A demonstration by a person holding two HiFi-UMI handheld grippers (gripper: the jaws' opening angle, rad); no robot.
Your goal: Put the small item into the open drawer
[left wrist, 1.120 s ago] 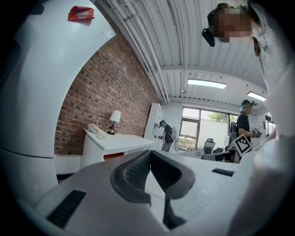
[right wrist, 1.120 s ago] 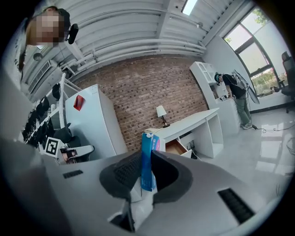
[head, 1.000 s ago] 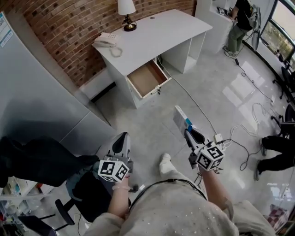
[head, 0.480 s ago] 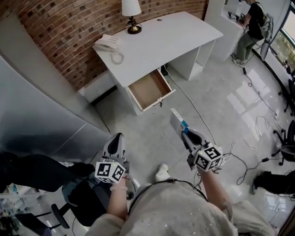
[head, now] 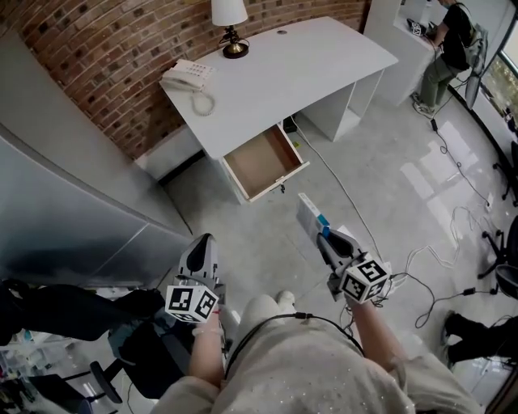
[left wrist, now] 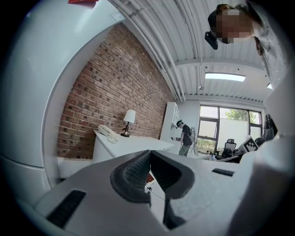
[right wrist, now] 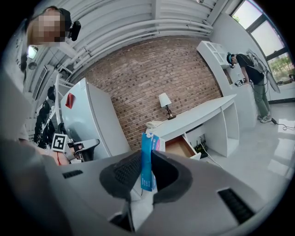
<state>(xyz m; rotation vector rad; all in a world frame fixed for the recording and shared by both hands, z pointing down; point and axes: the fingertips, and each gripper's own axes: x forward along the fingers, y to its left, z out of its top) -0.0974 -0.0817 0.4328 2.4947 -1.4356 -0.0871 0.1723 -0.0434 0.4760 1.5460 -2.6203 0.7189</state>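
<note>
A flat white and blue box (head: 309,219) (right wrist: 147,159) is pinched between the jaws of my right gripper (head: 327,239) (right wrist: 146,171), held out over the floor. The open drawer (head: 264,160) (right wrist: 179,147) juts from a white desk (head: 275,73) (right wrist: 203,116) ahead of me; its wooden bottom looks bare. My left gripper (head: 201,252) (left wrist: 150,173) hangs lower left, jaws closed together with nothing between them.
On the desk stand a lamp (head: 229,24) and a telephone (head: 188,77). A grey curved partition (head: 73,210) runs along the left. Cables (head: 437,259) trail over the floor at the right. A person (head: 453,40) stands at a far counter.
I have stepped a little closer to the desk; the drawer sits slightly lower in the head view. Both grippers keep their hold and pose.
</note>
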